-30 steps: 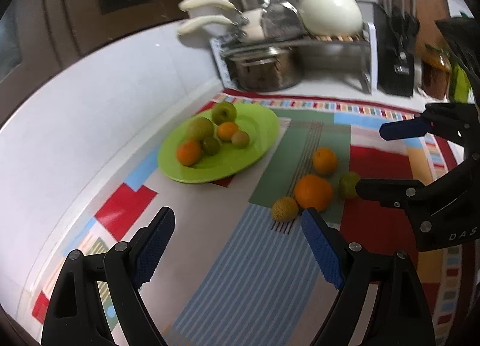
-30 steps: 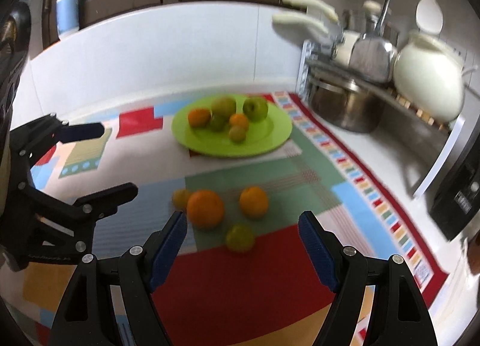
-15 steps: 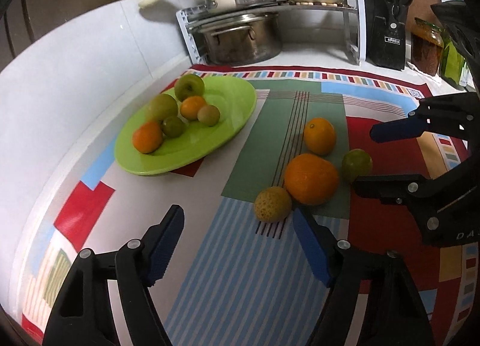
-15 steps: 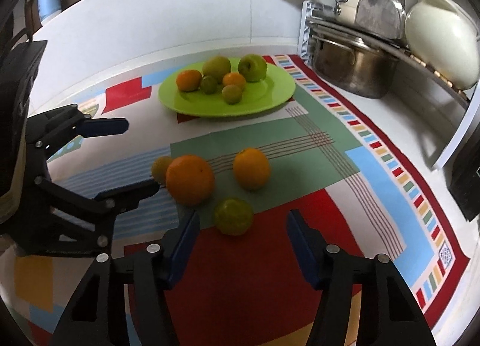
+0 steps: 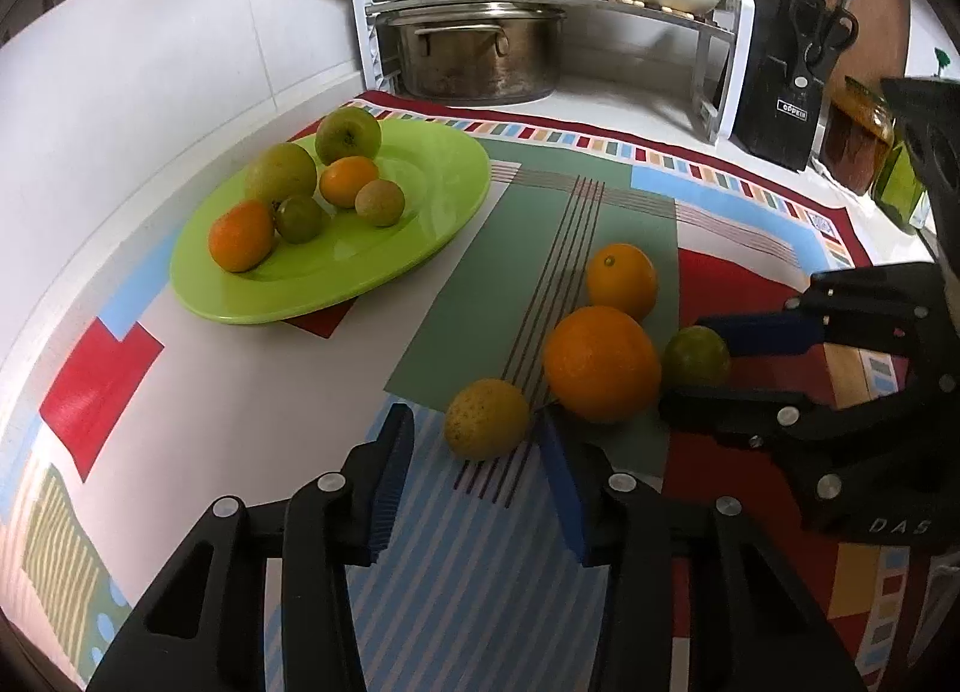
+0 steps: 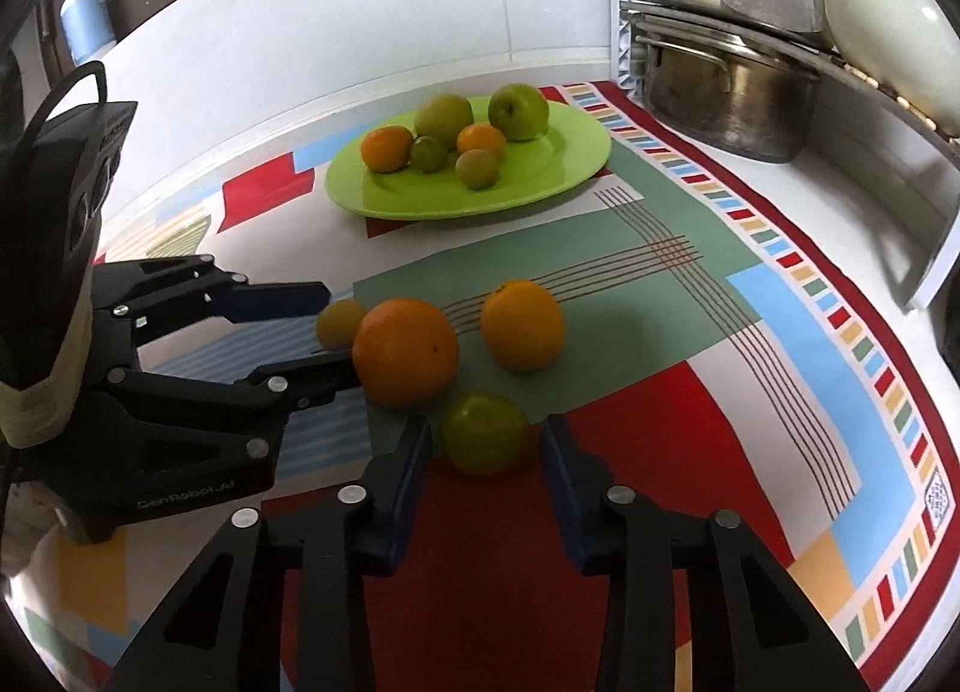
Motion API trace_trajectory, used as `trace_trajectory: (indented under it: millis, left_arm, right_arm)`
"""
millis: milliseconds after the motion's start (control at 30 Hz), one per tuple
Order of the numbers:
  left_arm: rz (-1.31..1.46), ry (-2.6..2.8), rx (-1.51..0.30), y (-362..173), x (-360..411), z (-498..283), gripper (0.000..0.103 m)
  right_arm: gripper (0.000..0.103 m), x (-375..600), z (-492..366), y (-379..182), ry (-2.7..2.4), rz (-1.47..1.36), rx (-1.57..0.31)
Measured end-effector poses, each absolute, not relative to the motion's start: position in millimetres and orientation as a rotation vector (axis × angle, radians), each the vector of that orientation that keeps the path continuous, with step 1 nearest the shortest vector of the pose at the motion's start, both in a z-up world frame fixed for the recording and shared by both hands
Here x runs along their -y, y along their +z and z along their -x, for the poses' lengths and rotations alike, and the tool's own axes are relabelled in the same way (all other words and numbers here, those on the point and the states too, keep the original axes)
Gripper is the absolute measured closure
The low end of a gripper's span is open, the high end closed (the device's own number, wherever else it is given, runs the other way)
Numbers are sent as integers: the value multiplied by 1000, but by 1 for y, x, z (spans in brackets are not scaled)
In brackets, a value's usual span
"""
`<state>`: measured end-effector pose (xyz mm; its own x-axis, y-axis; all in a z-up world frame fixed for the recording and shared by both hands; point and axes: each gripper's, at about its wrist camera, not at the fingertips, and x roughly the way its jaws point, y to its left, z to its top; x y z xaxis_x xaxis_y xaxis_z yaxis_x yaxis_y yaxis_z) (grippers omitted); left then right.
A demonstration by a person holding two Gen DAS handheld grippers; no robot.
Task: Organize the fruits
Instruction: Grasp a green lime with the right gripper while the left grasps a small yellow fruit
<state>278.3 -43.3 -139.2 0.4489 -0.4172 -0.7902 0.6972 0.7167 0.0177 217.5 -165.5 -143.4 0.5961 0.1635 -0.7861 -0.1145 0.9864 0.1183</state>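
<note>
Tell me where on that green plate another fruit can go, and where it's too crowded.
The green plate is bare along its half nearest the steel pot and along its front rim. Six fruits crowd the wall-side half. On the mat, the four loose fruits cluster tight, with both grippers' jaws closing around the yellow fruit and green fruit.

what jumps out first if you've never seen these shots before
The eye lands on four loose fruits on the patchwork mat, led by the big orange at the middle. Each gripper is closing around a neighbour: the left gripper around the yellow fruit, the right gripper around the green fruit, pads apparently not yet pressing. Behind them, the bright green plate holds six more fruits near the white wall.
</note>
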Motion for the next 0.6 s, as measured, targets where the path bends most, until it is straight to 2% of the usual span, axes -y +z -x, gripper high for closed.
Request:
trace_trajectory:
  millis: [67,167,600]
  left_arm:
    - [-352,-713,-864,-139,44,-279,69]
    - [-332,-715,-872,-139,44,-280,74]
    - [-253,-646,-863,-125,36,-269,75]
  right_arm:
    - [72,165,-218,-144,168,-66,-919]
    - [72,165,-219,-144,170,-60,-917]
    - [72,169,-213,-130,168,-64,-885]
